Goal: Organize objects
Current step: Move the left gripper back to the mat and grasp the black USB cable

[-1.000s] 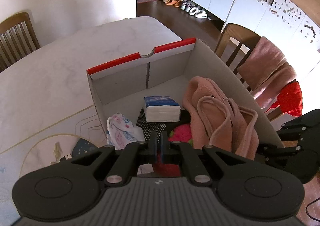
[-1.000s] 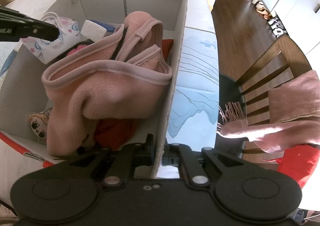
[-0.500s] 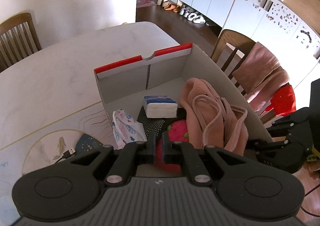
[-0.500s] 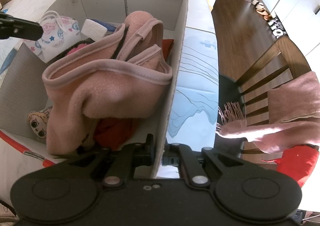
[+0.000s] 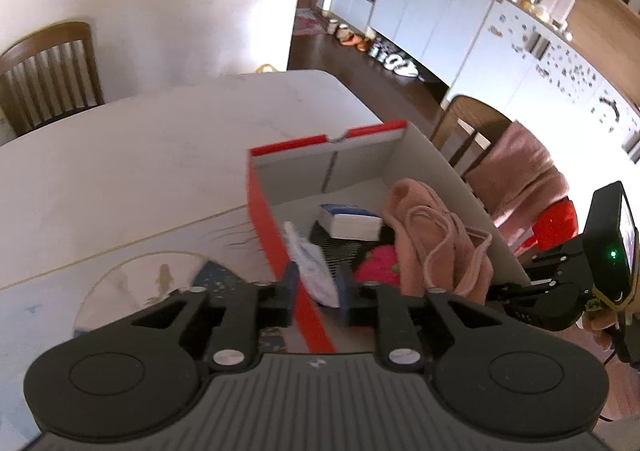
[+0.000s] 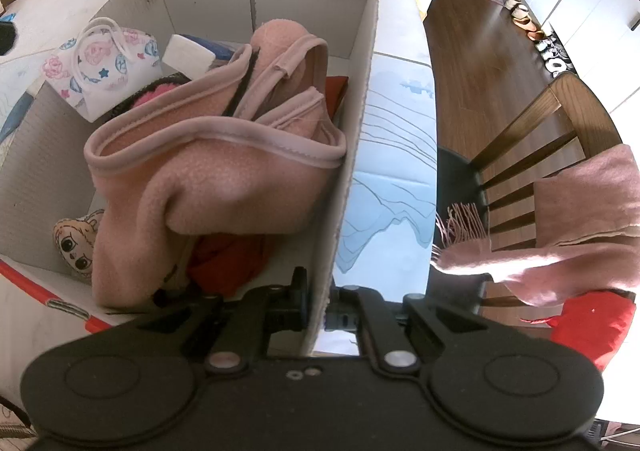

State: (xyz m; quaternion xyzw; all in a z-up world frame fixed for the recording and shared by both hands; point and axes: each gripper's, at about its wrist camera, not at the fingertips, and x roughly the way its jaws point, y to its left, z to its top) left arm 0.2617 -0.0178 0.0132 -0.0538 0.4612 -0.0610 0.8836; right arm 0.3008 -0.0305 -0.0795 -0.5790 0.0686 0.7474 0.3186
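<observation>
Right tongs (image 6: 317, 301) clenched on the cardboard box (image 6: 362, 107) side wall, left tongs (image 5: 316, 291) released astride its red wall, pink fleece blanket (image 6: 224, 179) inside, box on table (image 5: 120, 171).

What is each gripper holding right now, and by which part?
Right gripper pinches the box's side wall near its corner. Left gripper is open, straddling the opposite wall, holding nothing.

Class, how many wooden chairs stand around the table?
2. One chair stands at the table's far left; the scarf-draped chair stands beside the box's long side. More may be hidden.
</observation>
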